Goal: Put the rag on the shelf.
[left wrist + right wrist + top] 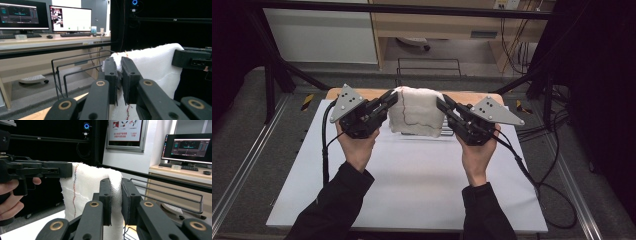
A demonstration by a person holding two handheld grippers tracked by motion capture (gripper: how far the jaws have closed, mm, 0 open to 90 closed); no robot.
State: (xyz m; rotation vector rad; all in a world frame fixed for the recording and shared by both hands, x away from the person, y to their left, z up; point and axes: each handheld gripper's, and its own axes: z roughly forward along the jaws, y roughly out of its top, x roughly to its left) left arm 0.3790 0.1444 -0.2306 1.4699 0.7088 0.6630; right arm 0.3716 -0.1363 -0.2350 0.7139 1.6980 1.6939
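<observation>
- The towel (417, 111) hung in the air over the far end of the tabletop (412, 185), stretched between the two tongs, its lower edge close above a wire rack (439, 134) that sat beneath it.
- The left tongs (391, 98) were clamped on the towel's left top edge; in the left gripper view the jaws stood nearly together with white cloth (150, 62) pinched between them.
- The right tongs (443, 103) were clamped on the right top edge, a fold of cloth (115, 192) squeezed between the jaws.
- Judged from this, the step in hand was carrying the spread towel; the next move probably called for lowering both hands evenly to drape it on the rack, keeping both grips firm.
- A red stitched line (404, 117) ran down the towel's front.
- The rack's bars (75, 70) rose just behind the cloth and could snag its hem.
- Beyond stood a desk with monitors (70, 18).
</observation>
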